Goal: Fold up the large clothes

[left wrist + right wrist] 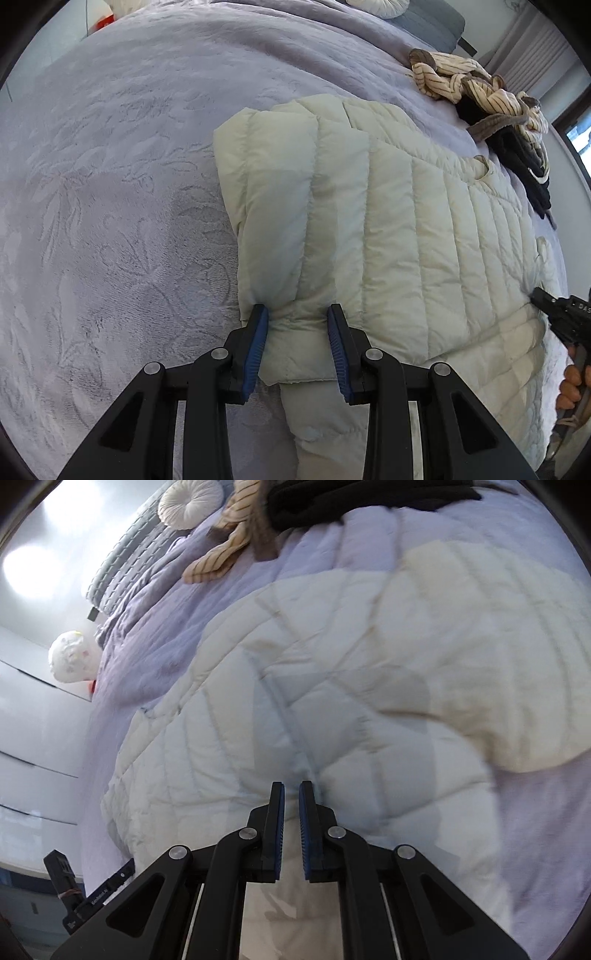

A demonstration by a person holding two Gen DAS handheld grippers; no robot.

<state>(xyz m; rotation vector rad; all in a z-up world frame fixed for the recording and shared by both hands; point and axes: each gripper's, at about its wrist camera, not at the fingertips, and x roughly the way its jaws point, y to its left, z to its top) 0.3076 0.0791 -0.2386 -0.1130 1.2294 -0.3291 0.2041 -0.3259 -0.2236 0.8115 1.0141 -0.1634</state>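
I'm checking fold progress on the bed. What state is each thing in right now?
Puffer jacket: lying on the bed, partly folded.
Left gripper: clamped on a bunched edge of the jacket.
Right gripper: shut over the jacket, nothing visibly held.
Striped garment: crumpled, unfolded.
Black garment: heaped, unfolded.

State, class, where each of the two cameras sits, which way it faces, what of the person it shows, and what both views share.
Left wrist: on the left gripper, looking steeply down at the pale quilted jacket pinched between its fingers; a hand shows at right.
Right wrist: on the right gripper, nearly closed, facing down onto the jacket; no hand visible.
Shared: jacket, lilac bedspread, striped garment.
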